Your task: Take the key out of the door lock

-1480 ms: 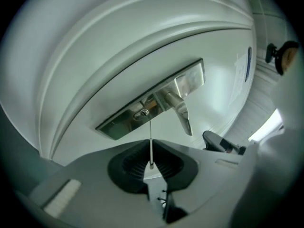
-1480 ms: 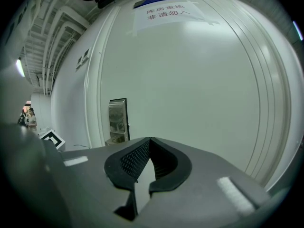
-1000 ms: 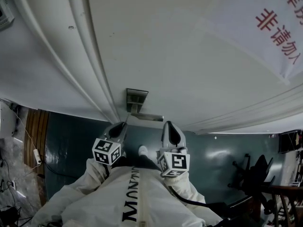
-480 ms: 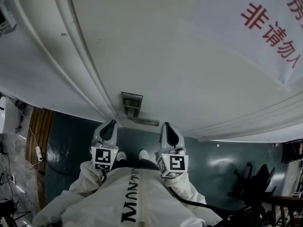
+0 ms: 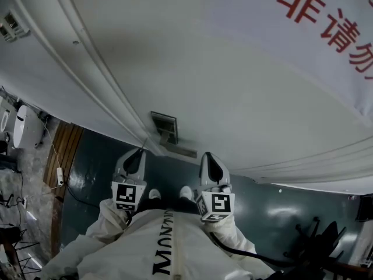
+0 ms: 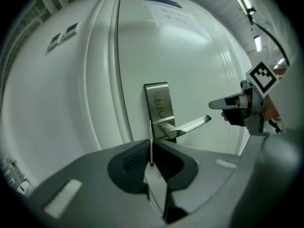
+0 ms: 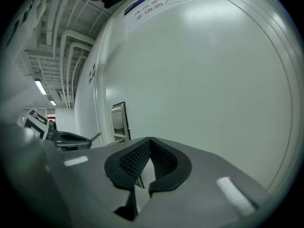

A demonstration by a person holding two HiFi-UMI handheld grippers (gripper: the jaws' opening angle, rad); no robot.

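Observation:
A steel lock plate (image 5: 165, 127) with a lever handle (image 5: 182, 152) sits on the white door (image 5: 233, 86). My left gripper (image 5: 140, 152) is upright just below and left of the plate. It is shut on a thin metal key (image 6: 151, 148), whose blade stands edge-on between the pads (image 6: 137, 158) and pokes out toward the plate (image 6: 159, 109) without touching it. The lever (image 6: 189, 125) points right. My right gripper (image 5: 208, 155) hangs beside the left one, under the lever, shut (image 7: 150, 139) with nothing in it. From its view the key tip (image 7: 96, 136) sticks out of the left gripper (image 7: 71, 139).
The door frame moulding (image 5: 99, 80) runs down the left of the lock. A white sign with red characters (image 5: 326, 22) hangs high on the door's right. Wall switches (image 6: 64, 34) sit left of the frame. Dark floor and a chair (image 5: 326, 244) lie behind me.
My left gripper has rolled from tilted to upright and risen a little, still gripping the key. The right gripper has hardly moved. The head view has shifted, showing more of the left wall.

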